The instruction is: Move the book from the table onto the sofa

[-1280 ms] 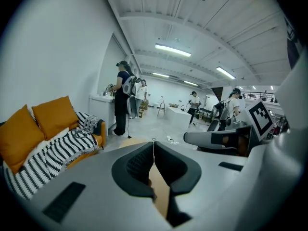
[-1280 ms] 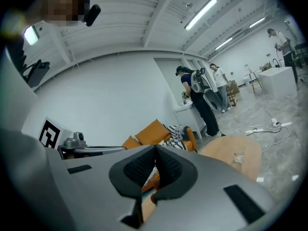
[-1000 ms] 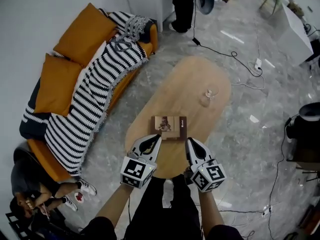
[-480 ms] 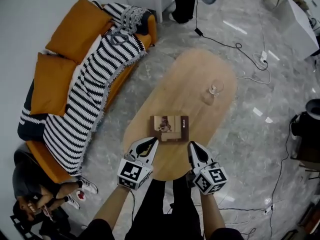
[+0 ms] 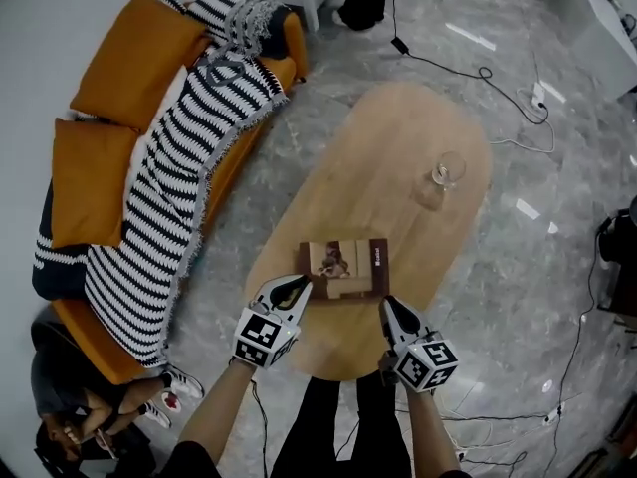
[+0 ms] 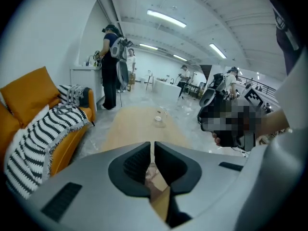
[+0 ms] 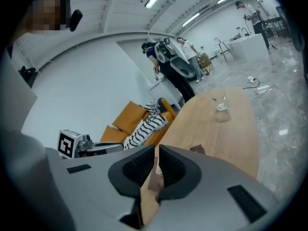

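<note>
Book (image 5: 343, 270) lies flat at the near end of the wood surface (image 5: 388, 137), just ahead of both grippers, long side running left-right btw them. Left gripper (image 5: 295, 287): jaws together, nothing in them, tip just beside the book's near-left corner. Right gripper (image 5: 390, 307): same, closed and empty, by the near-right corner. Sofa (image 5: 231, 172) is off to the left. Imo the 2 need to open first, and left looks a hair closer.
</note>
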A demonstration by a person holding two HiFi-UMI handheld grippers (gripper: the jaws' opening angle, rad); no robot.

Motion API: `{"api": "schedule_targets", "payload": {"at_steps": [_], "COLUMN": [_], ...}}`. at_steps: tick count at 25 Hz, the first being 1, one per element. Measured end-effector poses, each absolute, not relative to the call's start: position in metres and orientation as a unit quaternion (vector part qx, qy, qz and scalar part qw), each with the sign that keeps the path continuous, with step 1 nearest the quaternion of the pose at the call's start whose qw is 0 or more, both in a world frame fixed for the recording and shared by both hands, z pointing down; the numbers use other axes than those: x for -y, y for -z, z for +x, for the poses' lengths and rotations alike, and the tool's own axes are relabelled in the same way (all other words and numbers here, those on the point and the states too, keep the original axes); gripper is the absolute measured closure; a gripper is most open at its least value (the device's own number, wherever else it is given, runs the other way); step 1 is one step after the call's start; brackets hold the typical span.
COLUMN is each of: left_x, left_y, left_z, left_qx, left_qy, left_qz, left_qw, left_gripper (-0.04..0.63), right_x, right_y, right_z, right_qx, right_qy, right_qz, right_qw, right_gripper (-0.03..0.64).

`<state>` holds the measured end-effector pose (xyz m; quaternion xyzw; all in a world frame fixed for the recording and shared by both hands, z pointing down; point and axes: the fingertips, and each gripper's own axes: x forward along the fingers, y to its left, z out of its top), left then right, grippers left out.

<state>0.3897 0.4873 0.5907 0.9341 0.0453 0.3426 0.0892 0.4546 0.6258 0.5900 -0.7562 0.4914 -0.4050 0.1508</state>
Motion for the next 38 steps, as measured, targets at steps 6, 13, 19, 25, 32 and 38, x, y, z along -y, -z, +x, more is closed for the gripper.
{"api": "schedule_targets", "payload": {"at_steps": [6,13,19,25,32,38], "left_x": [-0.465,-0.448,-0.448,-0.451,-0.451,-0.453], "left_y": [-0.69,-0.771,-0.801,-0.816,-0.824,-0.827], "left_z": [0.378,0.361,0.363,0.368,0.371,0.373], "left_qx": [-0.04,-0.013,-0.008,-0.004,-0.005,0.002], "left_qy": [-0.397,-0.435,-0.446,-0.456,-0.45,-0.442], "left_qz": [0.908,0.871,0.846,0.829,0.818,0.817], "left_qw": [0.125,0.227,0.293,0.325,0.36,0.371], "left_gripper": [0.536,0.445,0.398,0.374,0.371,0.373], "right_x": [-0.617,-0.615,-0.623,-0.616,-0.605,-0.608], "right_y": [-0.675,-0.757,-0.792,-0.812,-0.819,-0.824], "right_z": [0.462,0.478,0.495,0.498,0.494,0.497], "right_qx": [-0.496,-0.484,-0.465,-0.482,-0.498,-0.497], "right_qy": [0.451,0.494,0.521,0.552,0.568,0.568], "right_qz": [-0.732,-0.717,-0.71,-0.676,-0.651,-0.653], "right_qw": [0.12,0.09,0.086,0.076,0.076,0.06], "right_gripper": [0.552,0.49,0.419,0.389,0.385,0.387]}}
